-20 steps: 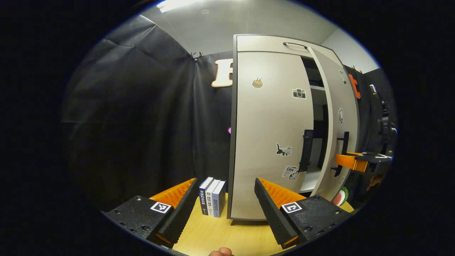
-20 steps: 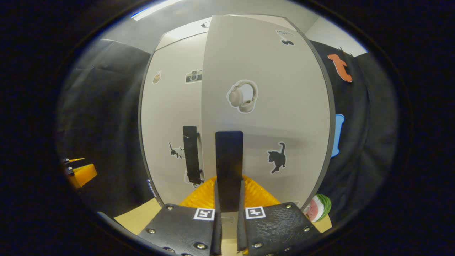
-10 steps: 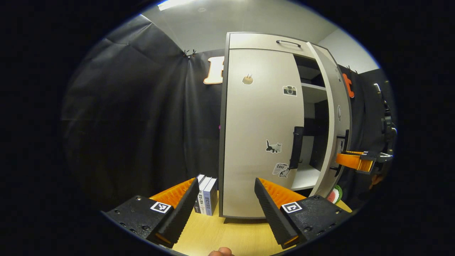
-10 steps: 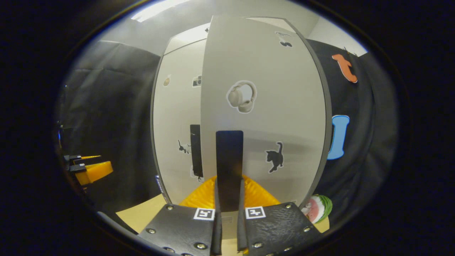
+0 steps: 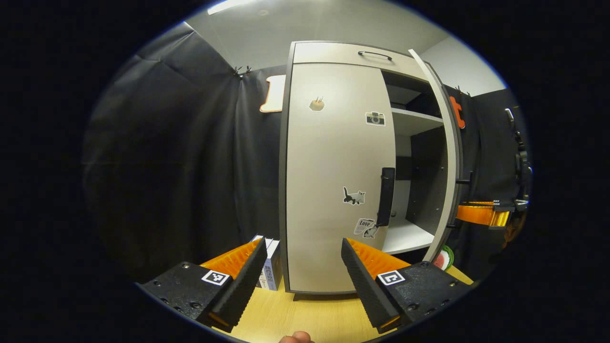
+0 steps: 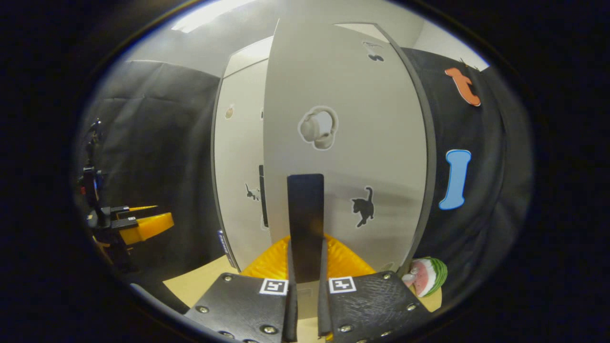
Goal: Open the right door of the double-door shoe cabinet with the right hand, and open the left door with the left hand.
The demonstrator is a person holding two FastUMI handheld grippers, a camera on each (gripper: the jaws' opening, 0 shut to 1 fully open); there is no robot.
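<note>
Gripping the right door's handle (image 6: 305,224), the right gripper (image 6: 305,286) has both fingers pressed against the sides of the dark vertical bar, which rises between them in the right gripper view. That right door (image 6: 352,143) stands swung well out from the shoe cabinet (image 5: 352,52), and from the left gripper view it shows nearly edge-on (image 5: 448,157), with pale shelves (image 5: 414,121) and a dark inner wall bared behind it. The same gripper appears there, far off at the door's outer face (image 5: 481,214), beside the handle's posts.

The left door (image 5: 336,171) is flush with the cabinet front, its own dark handle (image 5: 385,196) upright along the inner edge near the opening. The left gripper (image 5: 302,267) hangs in front of that door with its fingers spread wide apart and nothing between them, apart from the door and its handle. It is seen again at the left of the right gripper view (image 6: 143,226), well apart from the cabinet.

Stickers dot both doors, among them a cat (image 5: 353,196) and a camera (image 5: 375,118) on the left one. Books (image 5: 271,267) stand just beside the cabinet's left side on the wooden table (image 5: 295,319). A watermelon-like object (image 6: 426,276), perhaps a toy, sits by the open door's lower corner.
</note>
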